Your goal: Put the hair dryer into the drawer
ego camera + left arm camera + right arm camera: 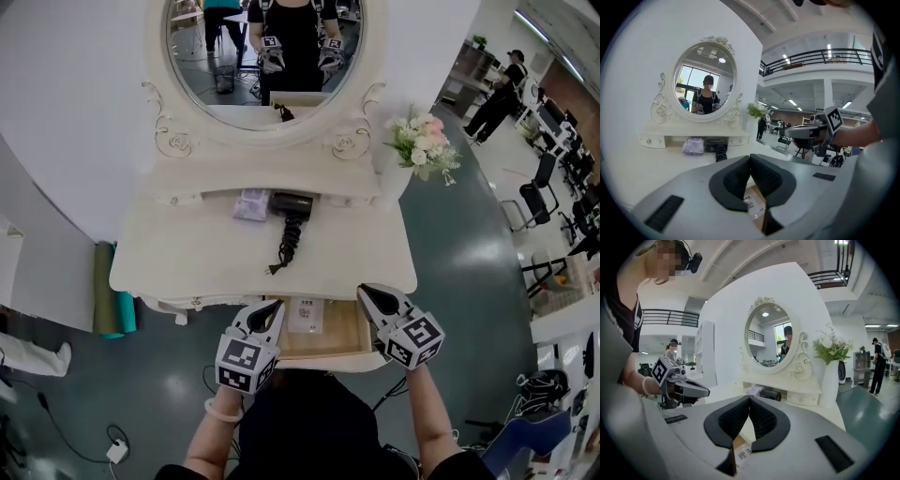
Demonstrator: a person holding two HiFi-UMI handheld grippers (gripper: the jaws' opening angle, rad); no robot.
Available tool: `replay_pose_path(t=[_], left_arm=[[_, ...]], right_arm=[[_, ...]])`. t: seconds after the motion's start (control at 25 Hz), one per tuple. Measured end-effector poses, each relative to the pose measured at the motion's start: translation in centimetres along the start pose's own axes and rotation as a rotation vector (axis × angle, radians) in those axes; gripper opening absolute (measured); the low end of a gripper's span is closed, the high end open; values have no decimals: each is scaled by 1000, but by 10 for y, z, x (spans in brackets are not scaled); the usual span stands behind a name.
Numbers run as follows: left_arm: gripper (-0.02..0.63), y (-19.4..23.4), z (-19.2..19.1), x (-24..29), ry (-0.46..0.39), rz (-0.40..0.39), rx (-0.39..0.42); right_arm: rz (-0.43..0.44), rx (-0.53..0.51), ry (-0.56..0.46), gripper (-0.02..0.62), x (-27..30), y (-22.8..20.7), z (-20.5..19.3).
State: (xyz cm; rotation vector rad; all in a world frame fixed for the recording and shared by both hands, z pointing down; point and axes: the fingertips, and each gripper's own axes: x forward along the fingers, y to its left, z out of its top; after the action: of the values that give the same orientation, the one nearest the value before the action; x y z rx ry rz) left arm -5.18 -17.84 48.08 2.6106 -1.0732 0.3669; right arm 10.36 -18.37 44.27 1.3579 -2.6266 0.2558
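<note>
The black hair dryer lies on the white dressing table under the mirror shelf, its coiled cord trailing toward me. It shows far ahead in the left gripper view and the right gripper view. The wooden drawer stands pulled out at the table's front, with a white printed card in it. My left gripper hovers shut and empty at the drawer's left front, and my right gripper shut and empty at its right. Both are well short of the dryer.
A purple packet lies left of the dryer. A vase of flowers stands at the table's right rear, under the oval mirror. A green roll leans by the table's left side. Office chairs and a person are far right.
</note>
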Motion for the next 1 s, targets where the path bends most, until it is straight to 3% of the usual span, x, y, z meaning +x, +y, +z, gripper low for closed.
replay_pose_path(t=[0.28, 0.68, 1.0], left_arm=[[42, 26, 24, 36, 11, 32, 16], [294, 62, 27, 97, 103, 70, 21], [370, 87, 7, 146, 191, 103, -21]], right_arm=[[63, -17, -16, 23, 43, -45, 25], [150, 24, -5, 67, 117, -85, 29], [263, 15, 89, 211, 178, -97, -3]])
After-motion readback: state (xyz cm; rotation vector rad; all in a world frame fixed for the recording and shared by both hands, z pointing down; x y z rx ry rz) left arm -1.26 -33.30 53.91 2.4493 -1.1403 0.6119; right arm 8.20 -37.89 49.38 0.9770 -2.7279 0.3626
